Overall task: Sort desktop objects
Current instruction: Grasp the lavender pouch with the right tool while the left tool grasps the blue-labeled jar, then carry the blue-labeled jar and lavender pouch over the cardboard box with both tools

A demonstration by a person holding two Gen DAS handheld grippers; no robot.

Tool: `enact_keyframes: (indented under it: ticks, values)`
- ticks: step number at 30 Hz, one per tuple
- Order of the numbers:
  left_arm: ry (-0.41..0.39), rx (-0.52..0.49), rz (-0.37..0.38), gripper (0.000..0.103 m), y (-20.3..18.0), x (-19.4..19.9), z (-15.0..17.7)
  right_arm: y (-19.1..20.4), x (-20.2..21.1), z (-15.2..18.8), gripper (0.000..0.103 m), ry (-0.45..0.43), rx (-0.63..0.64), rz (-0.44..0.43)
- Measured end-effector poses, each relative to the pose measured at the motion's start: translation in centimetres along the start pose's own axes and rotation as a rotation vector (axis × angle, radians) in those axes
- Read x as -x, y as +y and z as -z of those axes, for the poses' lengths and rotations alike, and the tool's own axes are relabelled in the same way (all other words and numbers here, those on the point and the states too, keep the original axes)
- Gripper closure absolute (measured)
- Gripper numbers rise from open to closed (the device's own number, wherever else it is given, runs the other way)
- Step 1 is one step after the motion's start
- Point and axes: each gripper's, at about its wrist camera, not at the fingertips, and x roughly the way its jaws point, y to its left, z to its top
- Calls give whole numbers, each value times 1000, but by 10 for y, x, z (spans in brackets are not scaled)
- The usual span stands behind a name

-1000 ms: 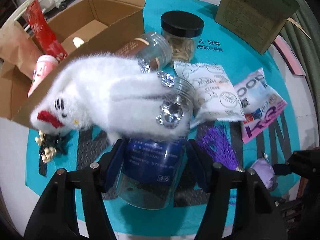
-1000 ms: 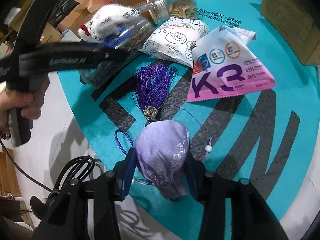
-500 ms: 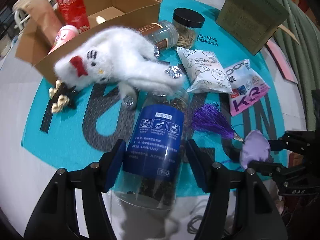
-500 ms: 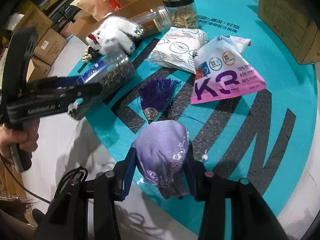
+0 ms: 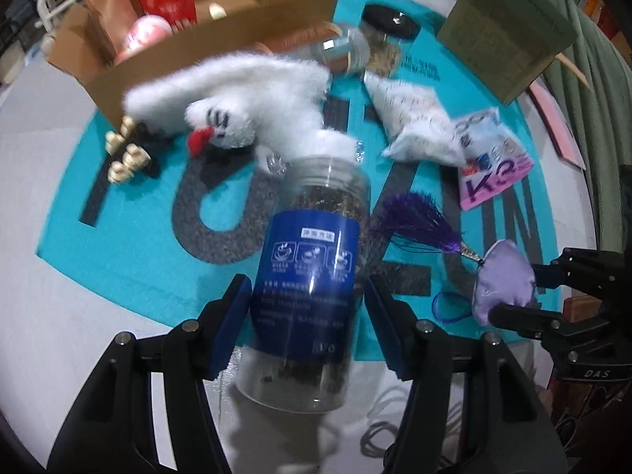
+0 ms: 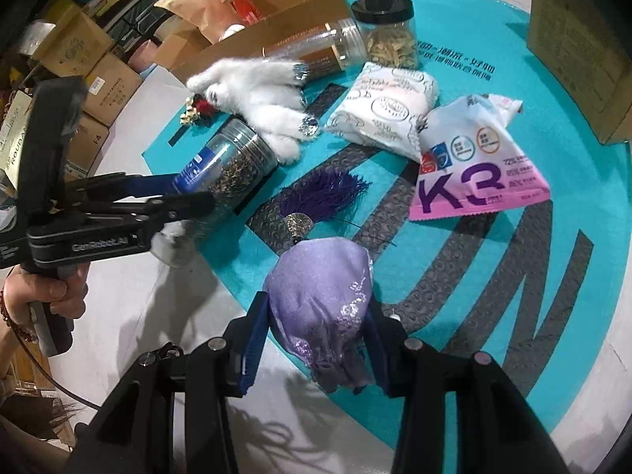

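My left gripper [image 5: 308, 316] is shut on a clear jar with a blue label [image 5: 312, 272] and holds it lifted over the near edge of the teal mat; it also shows in the right wrist view [image 6: 233, 162]. My right gripper [image 6: 316, 339] is shut on a lilac sachet pouch [image 6: 324, 296] with a purple tassel [image 6: 324, 193] hanging forward; the pouch also shows in the left wrist view [image 5: 501, 280]. A white plush toy [image 5: 245, 94] lies on the mat just beyond the jar.
On the teal mat [image 5: 130, 213] lie a white snack bag [image 6: 387, 106], a pink K3 packet [image 6: 478, 173], a black-lidded jar [image 6: 387, 27], a lying brown-label bottle [image 6: 320, 47] and a beaded hair clip [image 5: 126, 154]. An open cardboard box [image 5: 221, 27] stands far left, a closed box [image 5: 509, 27] far right.
My left gripper has lifted the blue-label jar and drawn it back out from under the plush toy, which has dropped onto the mat. My right gripper has raised the pouch slightly.
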Motion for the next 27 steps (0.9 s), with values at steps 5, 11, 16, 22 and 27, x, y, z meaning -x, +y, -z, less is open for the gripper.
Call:
enact_keyframes:
  ticks: [5,11,16,22,27]
  values:
    - [3,-40,-9,44,-5,-4,-7,-3,-5,3,57,14,-2,3]
    - [78,-82,-58,30,-17,-25,-16,-6,-12,3,57,25,7,3]
    - [85,-114,-86,30,-25,-38,-18,-9,-15,2,56,29,14,5]
    - [34,-109,-41,45,-24,-29,-16,-14,-16,0,57,19,36,9]
    - [25,-98,-32,46,-19,-15,-12,-16,-12,-2,57,6,52,15]
